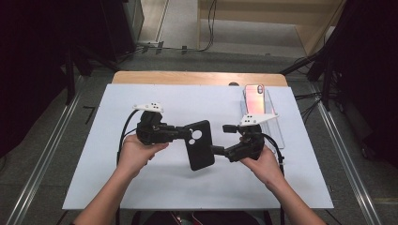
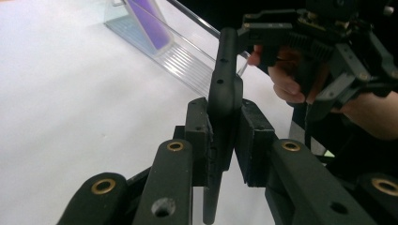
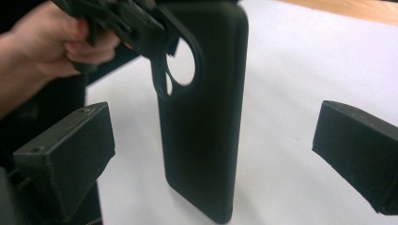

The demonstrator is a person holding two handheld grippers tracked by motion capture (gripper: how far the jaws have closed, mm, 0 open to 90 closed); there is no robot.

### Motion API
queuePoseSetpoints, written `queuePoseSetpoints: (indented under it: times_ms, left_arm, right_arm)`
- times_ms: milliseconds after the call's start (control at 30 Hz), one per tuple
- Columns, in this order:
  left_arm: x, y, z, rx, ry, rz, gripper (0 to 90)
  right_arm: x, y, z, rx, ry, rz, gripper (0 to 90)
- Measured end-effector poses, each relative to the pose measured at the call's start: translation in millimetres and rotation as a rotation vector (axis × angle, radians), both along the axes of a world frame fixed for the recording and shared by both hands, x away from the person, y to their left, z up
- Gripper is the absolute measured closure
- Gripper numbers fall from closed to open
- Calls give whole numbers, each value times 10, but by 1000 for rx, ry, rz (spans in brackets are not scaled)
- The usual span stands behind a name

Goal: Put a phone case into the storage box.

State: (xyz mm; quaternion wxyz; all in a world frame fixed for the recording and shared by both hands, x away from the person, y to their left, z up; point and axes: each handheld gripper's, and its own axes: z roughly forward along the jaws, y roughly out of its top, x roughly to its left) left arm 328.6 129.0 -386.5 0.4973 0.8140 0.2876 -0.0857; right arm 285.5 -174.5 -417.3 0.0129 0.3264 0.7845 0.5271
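**Phone case held in my left gripper, right jaws spread around it**

High view: my left gripper point(image 1: 180, 132) reaches in from the left and clamps the upper part of a black phone case point(image 1: 199, 144), beside its round camera cut-outs. The case sits above the middle of the white mat point(image 1: 141, 187), between my two hands. My right gripper point(image 1: 220, 139) faces it from the right, its jaws wide apart, one near the case's right edge and one higher up, neither pressing on it. My left hand point(image 1: 136, 152) and right hand point(image 1: 265, 164) grip the handles from below.

Left gripper view: my two pads close on the case point(image 2: 224, 89) from either side, touching it; the case is seen edge-on, rising upright between them. Beyond it stands my right gripper point(image 2: 324, 47), and farther left a clear stand point(image 2: 187, 63) holding a phone point(image 2: 148, 26).

Right gripper view: my two black fingers point(image 3: 70, 154) stand well apart with the case point(image 3: 206, 126) between them and clear of both. The case shows its back, the camera opening near the top, where my left gripper point(image 3: 141, 28) pinches it.

High view, far right of the mat: the phone point(image 1: 254, 98), showing a pinkish face, leans in the clear stand point(image 1: 274, 126), well apart from the case.
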Motion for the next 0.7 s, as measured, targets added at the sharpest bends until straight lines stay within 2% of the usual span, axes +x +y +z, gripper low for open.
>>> queuePoseSetpoints:
  times_ms: [67,133,233,500,633,700]
  left_arm:
    - [-5,-8,1,5,8,24,771]
    - [-7,-14,-3,8,17,46,771]
    - [-18,-26,-13,11,27,92,771]
    - [-36,-65,-25,24,28,169,772]
    - [-53,-98,-39,38,20,192,772]
    - [-59,-107,-40,49,22,205,772]
  right_arm:
    - [-11,29,-2,-24,-4,-8,0]
    - [-27,66,0,-42,1,-41,0]
    - [-44,97,-1,-40,6,-64,0]
    - [-88,130,33,-58,-36,-167,0]
    - [-98,153,16,-36,-42,-174,0]
    - [-103,178,1,-43,-49,-181,0]
